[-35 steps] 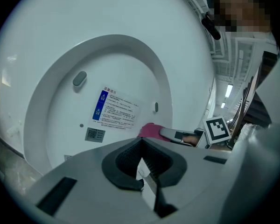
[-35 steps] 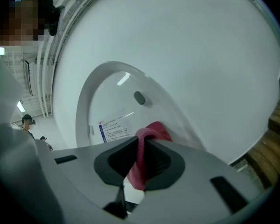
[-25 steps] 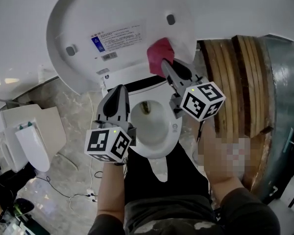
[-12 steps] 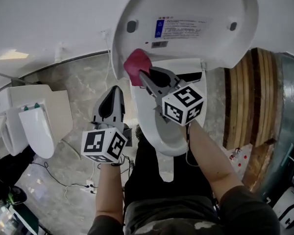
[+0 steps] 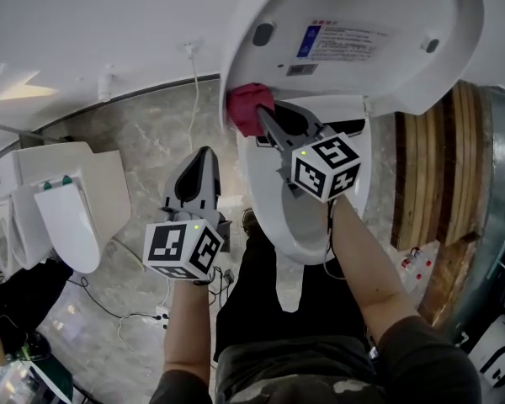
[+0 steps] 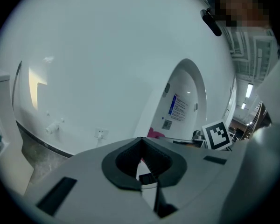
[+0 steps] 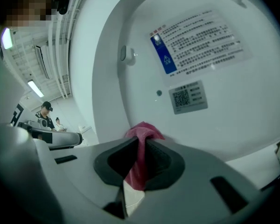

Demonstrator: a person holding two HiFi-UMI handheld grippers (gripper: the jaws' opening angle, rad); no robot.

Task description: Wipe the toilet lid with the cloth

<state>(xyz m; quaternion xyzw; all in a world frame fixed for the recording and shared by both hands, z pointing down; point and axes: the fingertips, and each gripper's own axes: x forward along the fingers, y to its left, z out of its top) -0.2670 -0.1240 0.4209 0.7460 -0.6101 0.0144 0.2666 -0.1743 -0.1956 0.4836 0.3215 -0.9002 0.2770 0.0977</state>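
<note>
Crumpled pink cloth point(image 7: 141, 130) was pinched between right gripper point(image 7: 141, 146) jaws, its bunched end touching raised white plastic toilet lid point(image 7: 210, 120) underside. Left gripper point(image 6: 141, 158) jaws closed, empty.

The cloth point(image 5: 246, 106) in the right tool point(image 5: 263, 113) lies against the toilet lid point(image 5: 387, 78), left tool point(image 5: 205, 152) to its left.

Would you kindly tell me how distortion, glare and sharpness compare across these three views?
Head view: evenly lit and crisp, one bright patch upper left. Left gripper view: strong fisheye, black corners, glare streak on the wall. Right gripper view: same fisheye; toilet lid label and cloth sharp.
</note>
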